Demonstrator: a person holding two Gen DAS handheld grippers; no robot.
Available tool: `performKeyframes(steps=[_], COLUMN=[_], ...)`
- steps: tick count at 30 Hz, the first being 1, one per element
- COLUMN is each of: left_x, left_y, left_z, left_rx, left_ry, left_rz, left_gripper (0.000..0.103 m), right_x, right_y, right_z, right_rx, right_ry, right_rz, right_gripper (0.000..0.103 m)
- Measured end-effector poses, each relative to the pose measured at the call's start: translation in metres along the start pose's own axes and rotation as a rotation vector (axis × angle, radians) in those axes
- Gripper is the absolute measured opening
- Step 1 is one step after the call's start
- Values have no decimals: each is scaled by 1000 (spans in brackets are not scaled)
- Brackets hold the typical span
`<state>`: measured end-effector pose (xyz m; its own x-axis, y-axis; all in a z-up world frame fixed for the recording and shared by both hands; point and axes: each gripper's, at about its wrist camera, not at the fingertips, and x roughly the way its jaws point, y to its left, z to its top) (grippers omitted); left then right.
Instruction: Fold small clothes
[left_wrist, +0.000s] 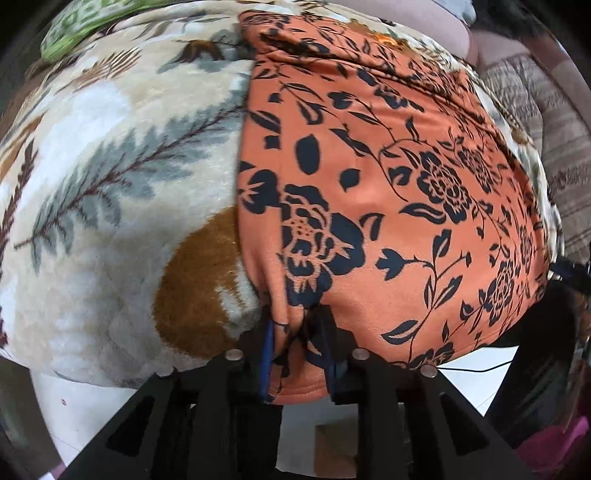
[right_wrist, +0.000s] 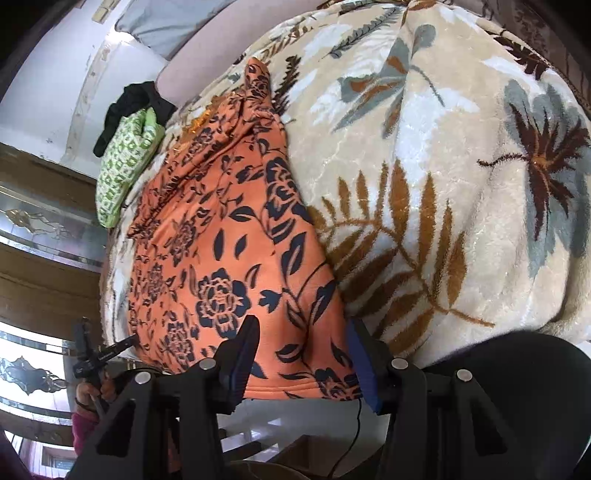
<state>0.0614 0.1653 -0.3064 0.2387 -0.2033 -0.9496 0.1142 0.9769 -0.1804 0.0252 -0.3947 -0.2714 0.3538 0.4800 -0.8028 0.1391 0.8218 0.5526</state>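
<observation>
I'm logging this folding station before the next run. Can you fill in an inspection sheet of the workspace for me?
Surface: plush leaf-print blanket, rumpled, covering the work area.
Job's things: orange flowered garment spread on the blanket, near hem hanging over the blanket's edge.
Clutter: green patterned cloth beyond the garment, with a black cloth against it.
Grippers: left gripper pinching a bunched fold of the hem; right gripper straddling the hem, pads apart and not pressing.
Cables: thin black cable hanging below the right gripper.
Surroundings: pale wall and wooden panelling to one side; grey pillow at the far end.
</observation>
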Motion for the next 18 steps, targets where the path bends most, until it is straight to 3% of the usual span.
performKeyframes(steps=[4,9,10,12,13,18], left_x=[6,3,6,6,6,-8], left_y=[-10,-13,-14,-16,-16,-14], left_z=[10,4,6,9,10,16], left_rx=[-12,46,54,56,53,79], left_ry=[-10,-20,-10,0,2,-10], left_rz=[-1,10,18,18,15,-6], left_gripper=[11,10,10,10,10,7], right_x=[9,37,43,47,46,29], right_y=[-2,9,12,23,27,57], right_z=[2,-1,-3,-8,-9,-10], right_rx=[-2,-52,-65,-140,-168,-259], right_ry=[17,101,120,122,125,110], right_rz=[-11,-65,-84,-154,-162,-125], right_gripper=[52,51,46,27,10,9])
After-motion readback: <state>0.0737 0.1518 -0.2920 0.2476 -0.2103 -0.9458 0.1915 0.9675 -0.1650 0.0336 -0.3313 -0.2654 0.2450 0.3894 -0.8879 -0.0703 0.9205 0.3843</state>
